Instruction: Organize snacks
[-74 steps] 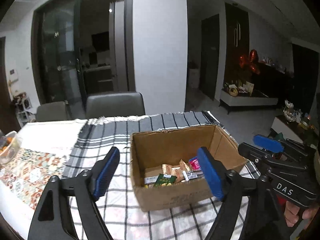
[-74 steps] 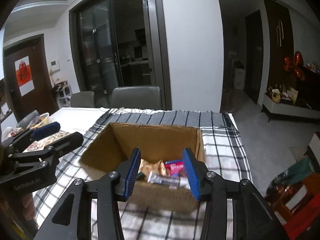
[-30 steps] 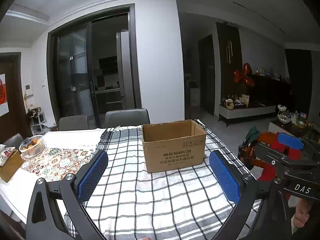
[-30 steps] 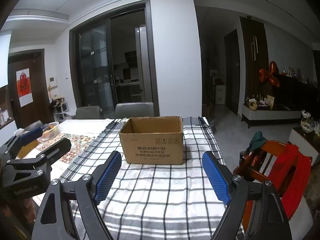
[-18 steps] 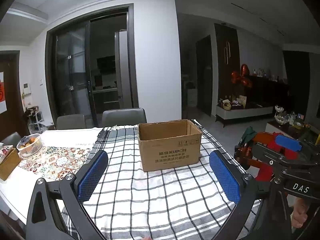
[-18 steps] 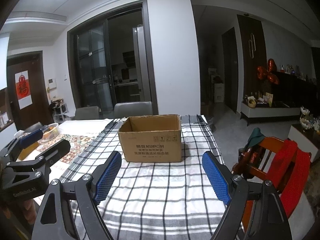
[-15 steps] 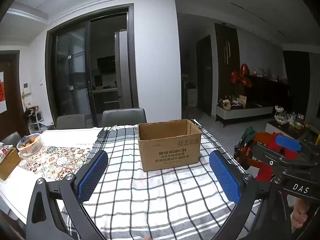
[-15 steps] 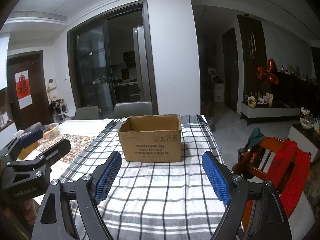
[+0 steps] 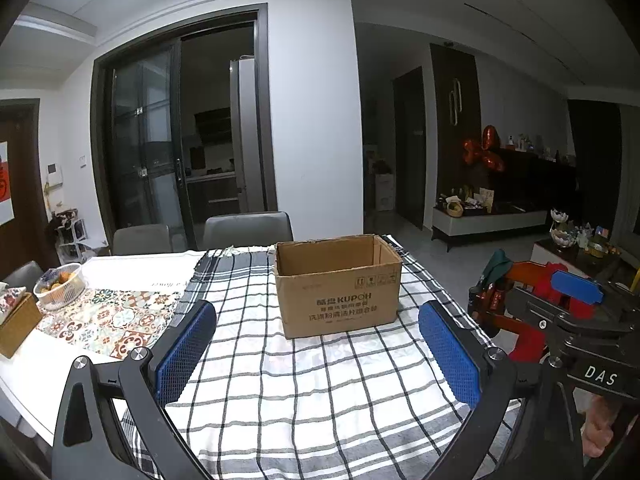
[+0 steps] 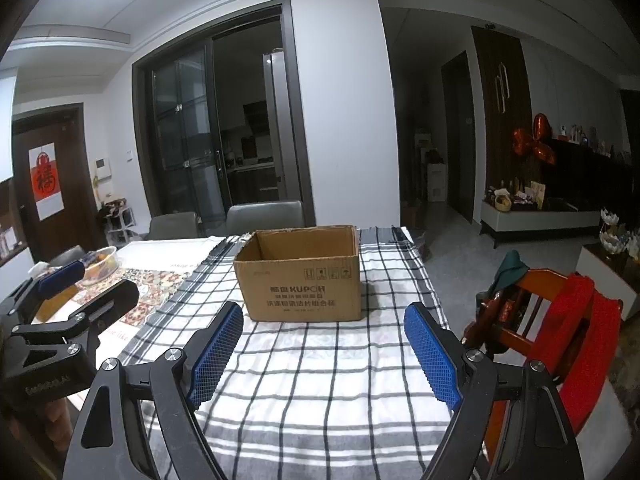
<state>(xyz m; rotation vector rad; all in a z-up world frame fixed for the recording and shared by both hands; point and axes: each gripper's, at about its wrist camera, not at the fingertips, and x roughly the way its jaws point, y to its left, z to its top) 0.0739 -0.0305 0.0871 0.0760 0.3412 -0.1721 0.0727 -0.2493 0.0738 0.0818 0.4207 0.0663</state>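
A: Dining room, dim beyond the glass doors. The table (image 9: 60, 364) carried a checked cloth (image 9: 320, 392), with a patterned mat (image 9: 108, 320) at 9 o'clock in the left wrist view. No loose snacks showed on the cloth in either view.

B: Where was the cardboard box (image 9: 338, 284)?

A: At 12 o'clock from both cameras, upright, top open, well apart from both tools. Its inside floor was hidden from this angle, so I could not tell what it held. A bowl (image 9: 60, 286) with food in it sat near 10 o'clock, beside a brown box at the table's edge.

B: Tongs?

A: The left gripper (image 9: 316, 354) had its 2 blue pads spread wide with nothing between them. The right gripper (image 10: 322, 356) was the same, also empty. Both hung above the near edge of the cloth.

B: Judgement on the step?

A: With no snacks visible outside the box, the sorting looked finished or paused. If more work was due, I judged the right approach was to come in high over the rim at 12 o'clock, 1 tool at a time, because 2 wide-spread tools would crowd the opening. Soft wrappers would likely need a light squeeze.
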